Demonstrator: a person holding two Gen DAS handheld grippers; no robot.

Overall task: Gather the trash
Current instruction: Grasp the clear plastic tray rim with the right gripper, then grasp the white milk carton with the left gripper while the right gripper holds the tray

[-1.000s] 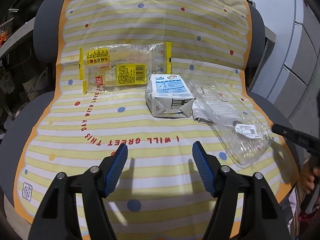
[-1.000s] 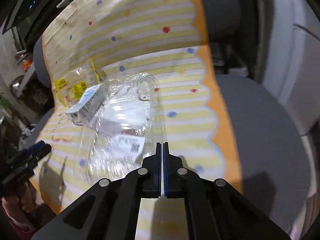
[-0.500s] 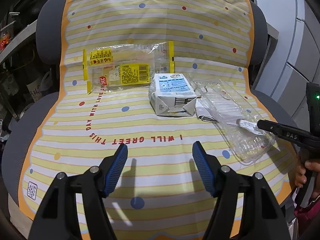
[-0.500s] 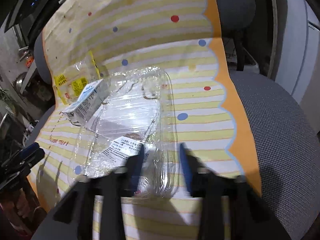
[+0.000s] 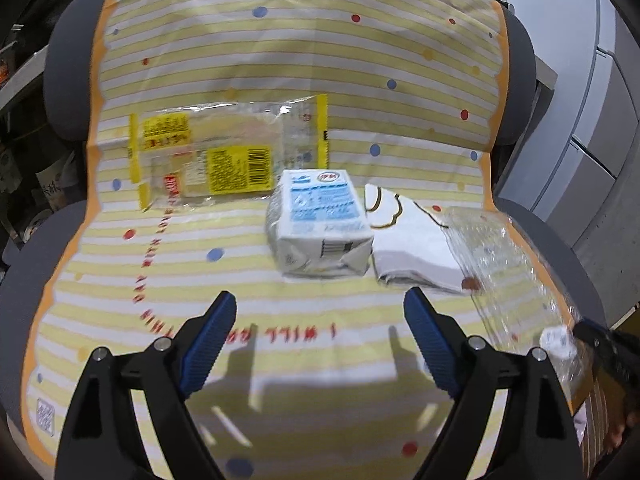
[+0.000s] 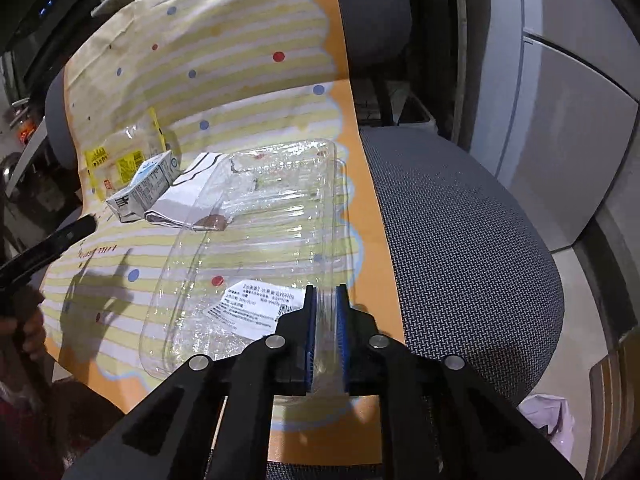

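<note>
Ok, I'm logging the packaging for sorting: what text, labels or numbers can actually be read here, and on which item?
"I WILL": red letters on the striped seat cover, upside down in the left wrist view; the rest of the arc is blurred.
Milk carton: blue print and barcode, too blurred to read.
Yellow wrapper: barcode and print, unreadable.
White label on the clear plastic tray: small print and a QR code, too small to read.

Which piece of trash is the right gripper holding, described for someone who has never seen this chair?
On the striped cover over the grey chair, look at the edge nearest the bare mesh seat. The clear plastic clamshell tray is there, its near rim pinched by the right gripper. Unlike the milk carton and yellow wrapper, it is see-through, with one white label.
</note>
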